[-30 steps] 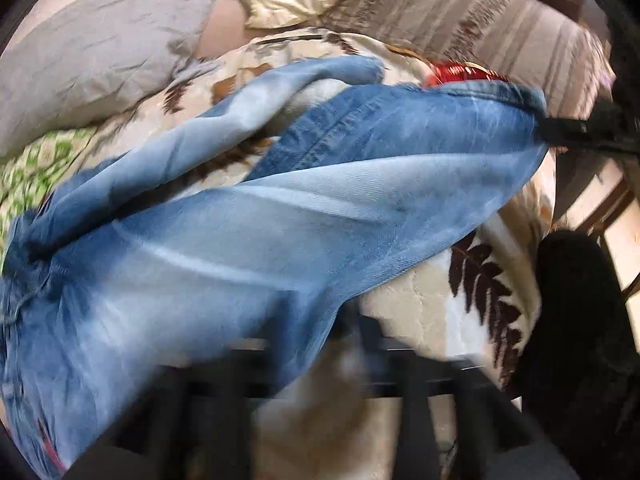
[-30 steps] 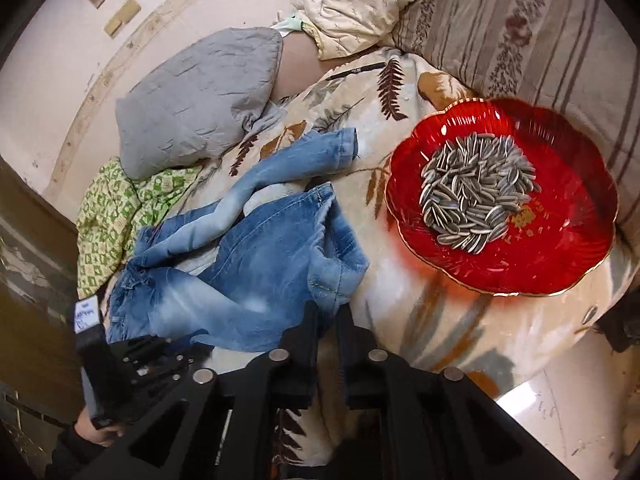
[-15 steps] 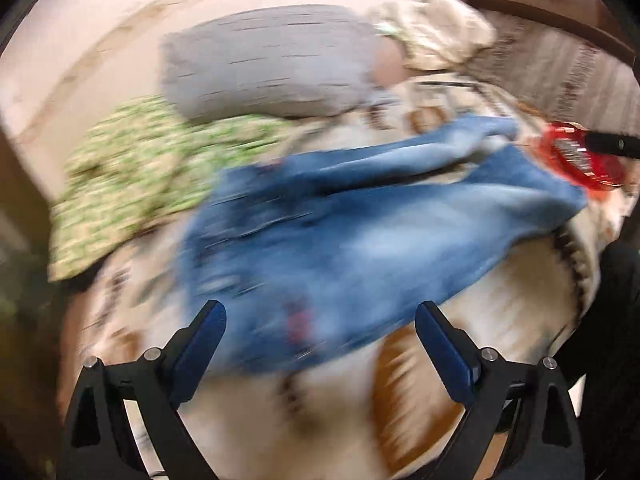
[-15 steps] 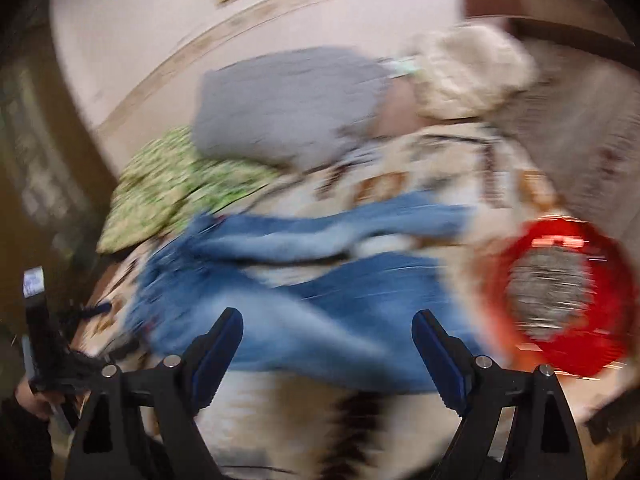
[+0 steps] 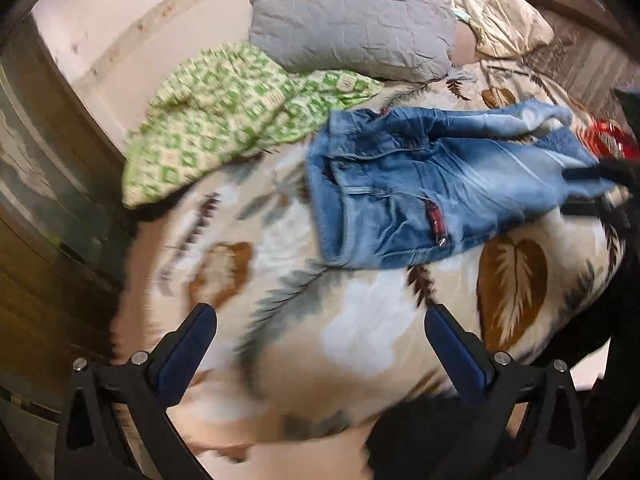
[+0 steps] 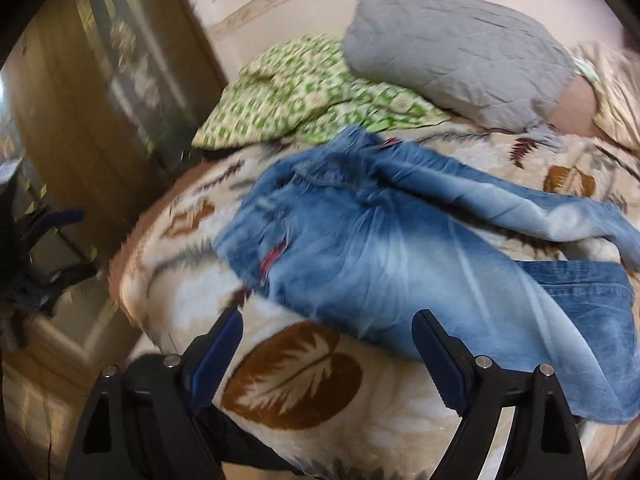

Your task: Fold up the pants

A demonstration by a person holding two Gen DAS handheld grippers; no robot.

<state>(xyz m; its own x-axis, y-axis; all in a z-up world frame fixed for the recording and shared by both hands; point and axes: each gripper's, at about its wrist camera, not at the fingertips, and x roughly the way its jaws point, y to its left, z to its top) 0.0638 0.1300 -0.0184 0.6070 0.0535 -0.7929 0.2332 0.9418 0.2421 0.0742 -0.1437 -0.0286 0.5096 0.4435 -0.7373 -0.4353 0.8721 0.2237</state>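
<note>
The blue pants [image 5: 420, 192] lie in a crumpled heap on the leaf blanket [image 5: 360, 320] that covers the bed. One leg stretches off to the far right, the other is folded under (its hem shows at the right in the right wrist view). The left gripper [image 5: 320, 328] hangs over bare blanket near the waist end, its fingers wide apart and holding nothing. The right gripper [image 6: 326, 332] is just at the near edge of the pants [image 6: 380, 248], fingers spread wide too. A green cloth [image 5: 224, 116] and a gray pillow [image 5: 352, 32] sit at the far side, with the cloth touching the waist.
</note>
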